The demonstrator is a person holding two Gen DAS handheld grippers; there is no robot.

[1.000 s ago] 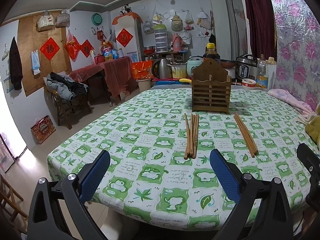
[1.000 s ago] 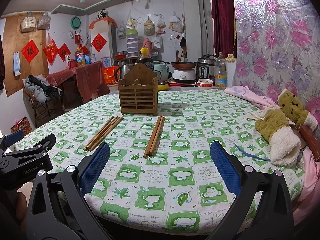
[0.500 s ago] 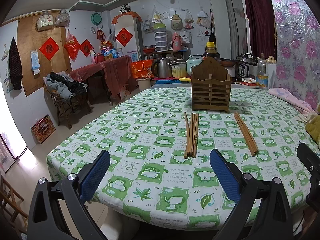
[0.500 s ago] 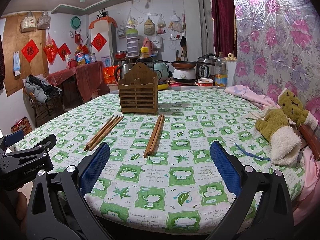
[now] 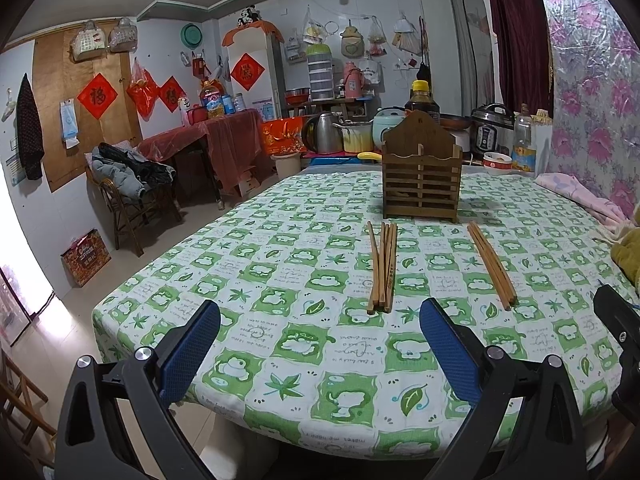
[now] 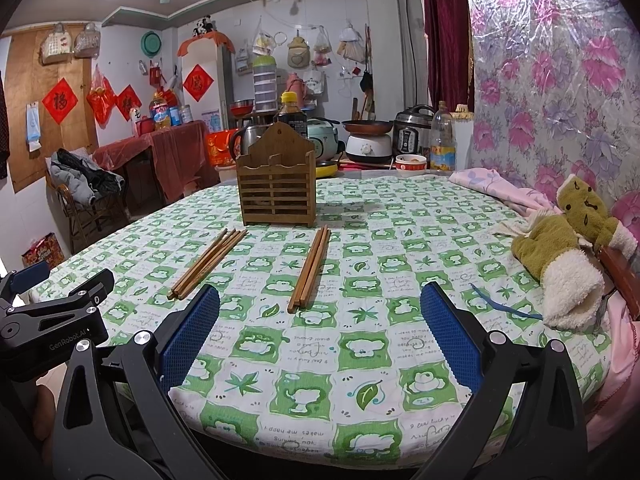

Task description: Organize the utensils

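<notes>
At the bottom of the left wrist view the left gripper (image 5: 320, 344) hangs over the near edge of the table (image 5: 256, 320), jaws wide apart and holding nothing; the right gripper (image 6: 320, 332) shows the same at the bottom of its own view, jaws apart and empty. Beyond, at centre frame, the left bundle of chopsticks (image 5: 383, 268) lies flat on the cloth, its sticks slightly splayed at the far end; the right bundle of chopsticks (image 6: 309, 270) lies tight and parallel, well apart from the first. Farthest, the wooden holder (image 6: 276, 184) stands upright, both compartments apparently empty. In the inspector's judgement the step in hand is the approach; each gripper should descend across its bundle near mid-length, closing squarely so no stick rolls free; the splayed bundle needs gathering first.
</notes>
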